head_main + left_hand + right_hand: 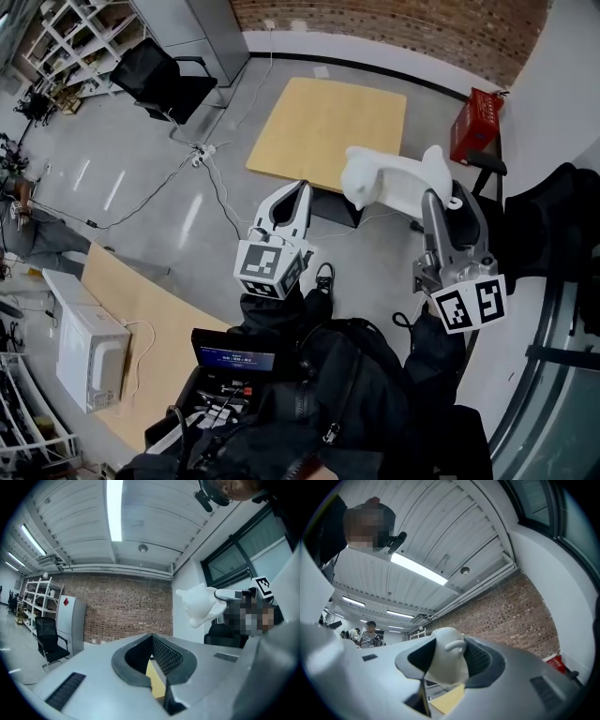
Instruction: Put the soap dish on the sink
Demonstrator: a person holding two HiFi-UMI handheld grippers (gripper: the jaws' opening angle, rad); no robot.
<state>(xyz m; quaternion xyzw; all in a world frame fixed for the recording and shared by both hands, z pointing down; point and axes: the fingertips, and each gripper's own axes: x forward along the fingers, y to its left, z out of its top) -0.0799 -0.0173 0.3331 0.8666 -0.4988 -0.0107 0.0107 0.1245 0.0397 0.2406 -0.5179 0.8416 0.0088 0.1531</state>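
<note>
The soap dish (394, 183) is a white, glossy, animal-shaped piece held up in the air over the floor. My right gripper (441, 202) is shut on its right end. In the right gripper view the soap dish (445, 660) fills the space between the dark pads (480, 660) of the right gripper (447, 658). My left gripper (298, 192) hangs to the left of the dish and apart from it, shut with nothing in it. In the left gripper view the left gripper (152, 644) points level at a brick wall, and the soap dish (201, 604) shows at upper right.
A light wooden board (328, 122) lies on the grey floor ahead, with a red crate (473, 127) by the wall on the right. A black office chair (159, 80) and cables with a power strip (202, 155) are at the left. A white microwave (89, 352) stands at lower left.
</note>
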